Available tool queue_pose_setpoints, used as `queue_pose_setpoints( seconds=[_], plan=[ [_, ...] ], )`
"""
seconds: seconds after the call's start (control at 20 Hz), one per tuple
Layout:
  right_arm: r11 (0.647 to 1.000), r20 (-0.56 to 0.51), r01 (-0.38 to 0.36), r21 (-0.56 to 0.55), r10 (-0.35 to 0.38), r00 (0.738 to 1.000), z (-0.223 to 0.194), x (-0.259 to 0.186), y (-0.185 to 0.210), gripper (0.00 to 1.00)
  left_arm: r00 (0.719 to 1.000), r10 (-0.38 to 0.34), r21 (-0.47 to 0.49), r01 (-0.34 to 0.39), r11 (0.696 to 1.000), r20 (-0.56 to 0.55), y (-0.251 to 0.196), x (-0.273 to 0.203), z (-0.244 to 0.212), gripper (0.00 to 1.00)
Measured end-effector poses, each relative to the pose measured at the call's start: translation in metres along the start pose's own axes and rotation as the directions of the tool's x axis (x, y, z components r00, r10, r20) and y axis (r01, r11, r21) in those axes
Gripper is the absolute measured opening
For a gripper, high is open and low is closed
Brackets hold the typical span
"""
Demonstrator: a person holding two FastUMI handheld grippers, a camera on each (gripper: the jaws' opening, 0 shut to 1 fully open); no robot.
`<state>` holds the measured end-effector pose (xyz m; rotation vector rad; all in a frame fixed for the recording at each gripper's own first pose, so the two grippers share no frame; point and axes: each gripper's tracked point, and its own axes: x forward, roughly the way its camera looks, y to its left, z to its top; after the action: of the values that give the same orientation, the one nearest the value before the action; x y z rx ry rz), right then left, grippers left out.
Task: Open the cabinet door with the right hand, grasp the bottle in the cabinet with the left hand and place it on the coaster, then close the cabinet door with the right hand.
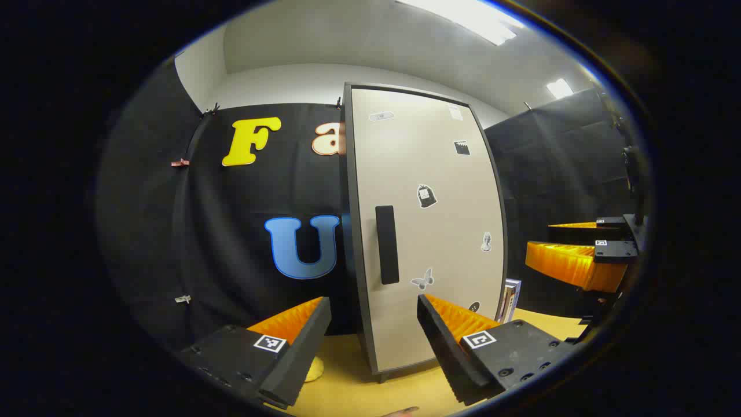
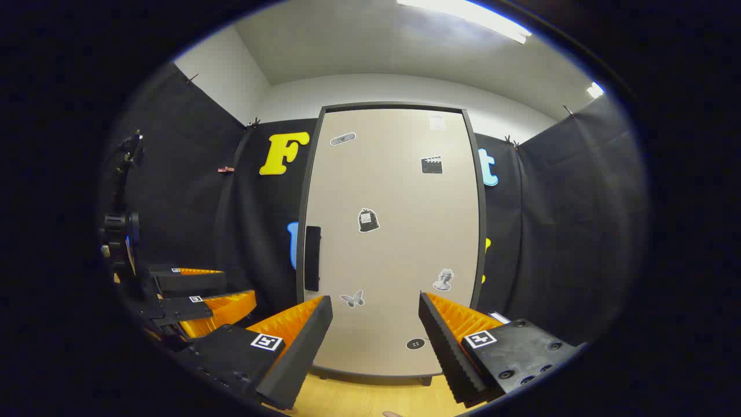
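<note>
A tall cabinet stands on the wooden table with its beige door [image 1: 428, 231] shut, so its inside is hidden. Small stickers dot the door, and a dark vertical handle [image 1: 386, 244] sits on its left side. My left gripper [image 1: 373, 301] is open in front of the handle, a short way off. A pale yellow round pad [image 1: 315, 369], perhaps the coaster, peeks out beside its left finger. In the right gripper view my right gripper [image 2: 375, 300] is open, facing the door [image 2: 393, 231] with the handle [image 2: 312, 258] up and to its left. Neither gripper holds anything.
The wooden tabletop [image 1: 370, 394] runs under the cabinet. A small framed or boxed item [image 1: 512, 298] stands right of the cabinet. The right gripper [image 1: 541, 238] hangs at the far right of the left gripper view; the left gripper [image 2: 237, 285] shows low left in the right gripper view.
</note>
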<state>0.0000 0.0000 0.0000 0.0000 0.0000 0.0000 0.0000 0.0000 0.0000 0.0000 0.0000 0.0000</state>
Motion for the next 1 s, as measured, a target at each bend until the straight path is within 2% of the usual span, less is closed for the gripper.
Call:
queue_pose_setpoints(
  seconds=[0.25, 0.4, 0.55, 0.6, 1.0],
  plan=[
    [0.999, -0.024, -0.028, 0.041, 0.029, 0.999, -0.005, -0.004, 0.015, 0.98, 1.000, 0.015, 0.006, -0.015, 1.000, 0.004, 0.004, -0.007, 0.001, 0.95],
    [0.999, -0.008, -0.042, 0.026, 0.042, 0.999, 0.001, -0.007, 0.016, 0.98, 1.000, 0.027, 0.009, -0.027, 1.000, 0.010, 0.006, -0.012, 0.004, 0.95],
    [1.000, 0.002, -0.020, 0.010, 0.020, 1.000, 0.003, -0.007, 0.009, 0.97, 0.999, 0.033, -0.003, -0.033, 0.999, 0.004, 0.007, -0.014, 0.001, 0.99],
    [1.000, 0.001, -0.017, 0.004, 0.017, 1.000, 0.003, -0.006, 0.008, 0.98, 0.999, 0.033, -0.007, -0.033, 0.999, -0.001, 0.008, -0.014, 0.000, 0.95],
    [1.000, -0.014, -0.001, -0.006, 0.001, 1.000, 0.000, -0.005, 0.004, 0.98, 1.000, 0.027, -0.007, -0.027, 1.000, 0.000, 0.006, -0.013, 0.001, 0.95]
  ],
)
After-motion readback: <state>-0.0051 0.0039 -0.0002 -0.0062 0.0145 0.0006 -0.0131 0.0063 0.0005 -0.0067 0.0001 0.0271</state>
